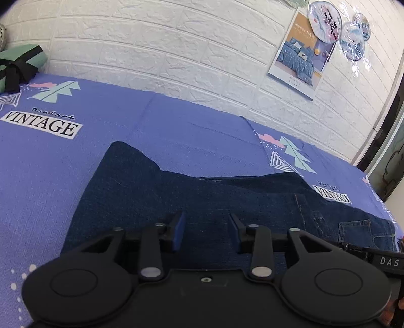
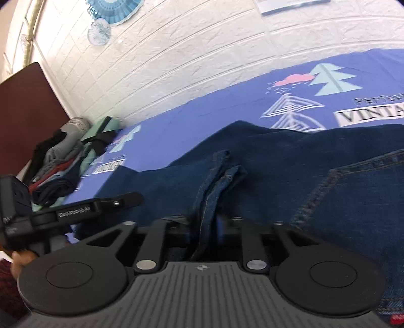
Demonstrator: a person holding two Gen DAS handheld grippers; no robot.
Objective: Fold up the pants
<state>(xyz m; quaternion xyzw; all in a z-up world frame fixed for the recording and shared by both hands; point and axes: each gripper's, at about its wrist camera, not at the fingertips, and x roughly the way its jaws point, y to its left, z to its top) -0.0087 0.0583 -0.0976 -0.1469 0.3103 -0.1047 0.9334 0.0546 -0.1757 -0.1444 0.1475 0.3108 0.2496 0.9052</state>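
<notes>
**Denim pants on the bed: one edge clamped, one gripper free**

The dark blue denim pants (image 1: 202,201) lie spread across the purple printed bed sheet (image 1: 75,156), the fabric mostly flat and running from the near left toward the far right of the left wrist view. A stitched back pocket (image 1: 358,232) shows at the right end, which suggests the waist section lies there. A flat lay of this kind gives a stable base for a fold.

The right gripper (image 2: 205,222) is closed on a raised, seamed strip of the denim (image 2: 214,181). The strip stands up between the jaws and bunches above them, so the grip holds a doubled edge, not a single layer. Judged from this hold, the gripper is placed to carry that edge over the rest of the garment.

The left gripper (image 1: 205,232) hangs over the pants with its blue pads (image 1: 179,232) well apart and nothing between them. Whether the pads touch the cloth cannot be told. Its position over a flat stretch of denim would suit pinning the fabric or taking a second edge.

Farther out, a pile of folded clothes (image 2: 58,171) sits near the white brick-pattern wall (image 1: 176,50) beside a dark red board (image 2: 27,111). A poster (image 1: 300,55) and round paper fans (image 1: 325,20) hang on the wall. The pile is well apart from the pants and leaves the fold area free.
</notes>
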